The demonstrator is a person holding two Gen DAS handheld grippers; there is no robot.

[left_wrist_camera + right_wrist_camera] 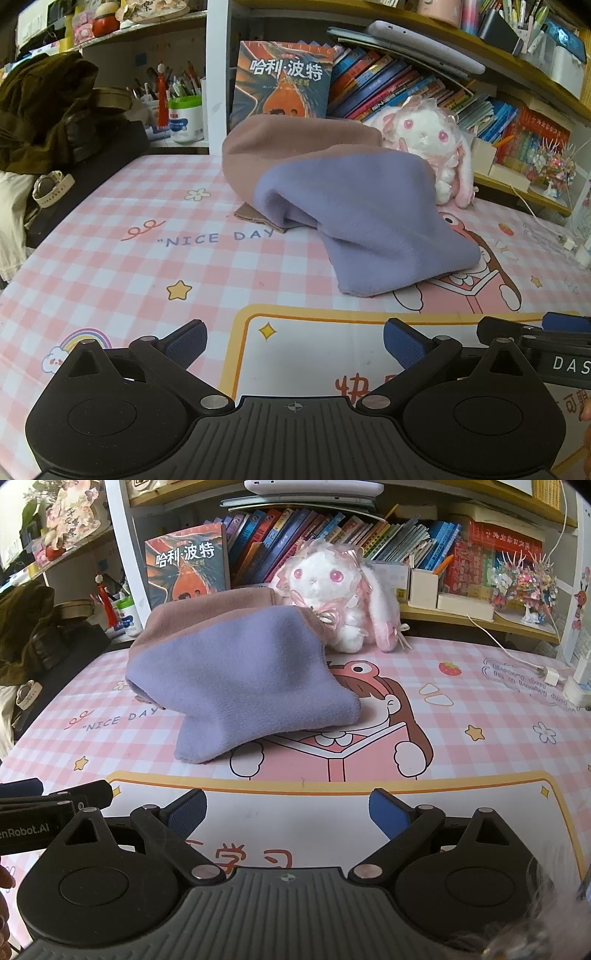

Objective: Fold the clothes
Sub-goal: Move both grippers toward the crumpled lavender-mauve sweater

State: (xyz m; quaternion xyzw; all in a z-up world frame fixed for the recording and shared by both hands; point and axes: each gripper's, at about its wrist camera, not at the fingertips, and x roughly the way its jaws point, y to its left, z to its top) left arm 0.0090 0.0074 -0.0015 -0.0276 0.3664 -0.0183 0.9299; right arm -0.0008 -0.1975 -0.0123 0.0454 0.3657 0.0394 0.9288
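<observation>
A purple and dusty-pink garment (354, 206) (236, 675) lies bunched in a heap on the pink checked desk mat (147, 258) (480, 709), its purple end nearest me. My left gripper (295, 345) is open near the mat's front edge, well short of the cloth, with nothing between its blue pads (186, 343). My right gripper (288, 814) is also open and empty, beside the left one and in front of the garment. Each gripper shows at the edge of the other's view.
A white plush rabbit (332, 590) sits right behind the garment, touching it. Books (295, 528) and an upright book cover (282, 81) line the shelf at the back. A dark bag (44, 110) and a watch (51, 188) lie at the left edge. A charger cable (524, 664) runs at the right.
</observation>
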